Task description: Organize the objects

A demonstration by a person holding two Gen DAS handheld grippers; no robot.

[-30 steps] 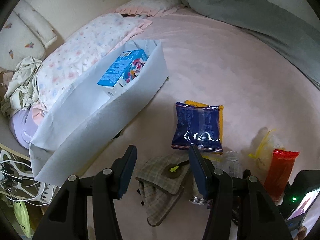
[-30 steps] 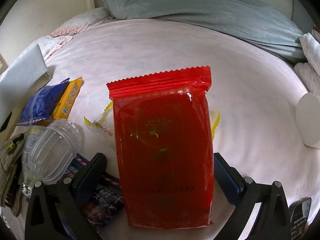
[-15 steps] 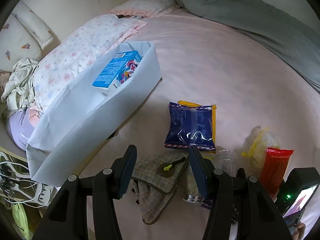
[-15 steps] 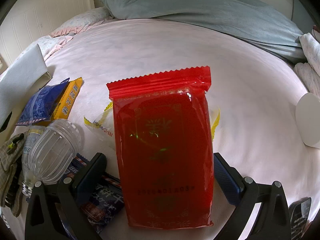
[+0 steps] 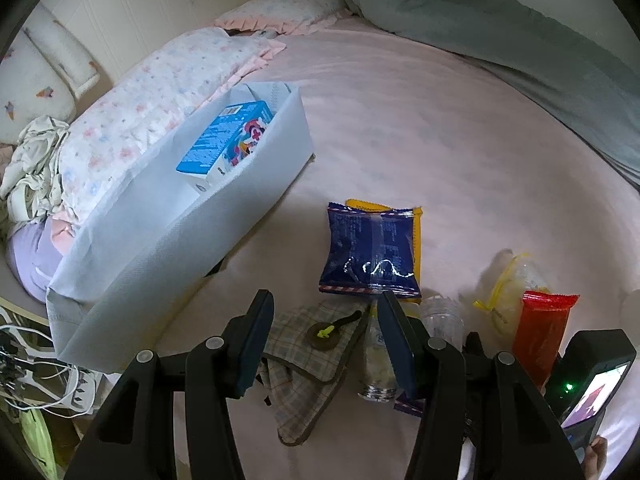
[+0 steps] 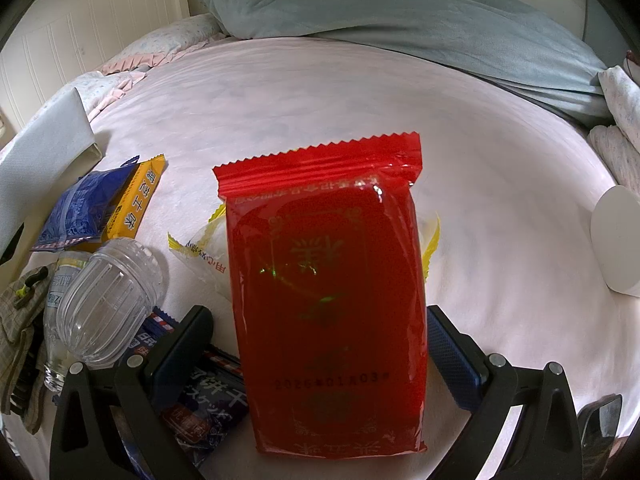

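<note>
A red snack packet (image 6: 324, 280) stands upright off the pink bed between the fingers of my right gripper (image 6: 320, 336), which is shut on it; the packet (image 5: 544, 336) also shows at the right of the left wrist view. My left gripper (image 5: 326, 332) hangs open and holds nothing, just above a plaid pouch (image 5: 308, 364). Beside the pouch lies a clear bottle (image 5: 376, 368). Beyond it a dark blue packet (image 5: 372, 248) lies on a yellow one (image 5: 417, 240). The white fabric bin (image 5: 192, 248) on the left holds a blue box (image 5: 228, 140).
A clear bag with a yellow zip (image 5: 508, 292) lies behind the red packet, and a dark biscuit packet (image 6: 204, 404) sits under my right gripper. A grey duvet (image 5: 500, 28) fills the far side. Floral pillows (image 5: 160, 92) lie behind the bin. Cables (image 5: 40, 380) hang off the bed's left edge.
</note>
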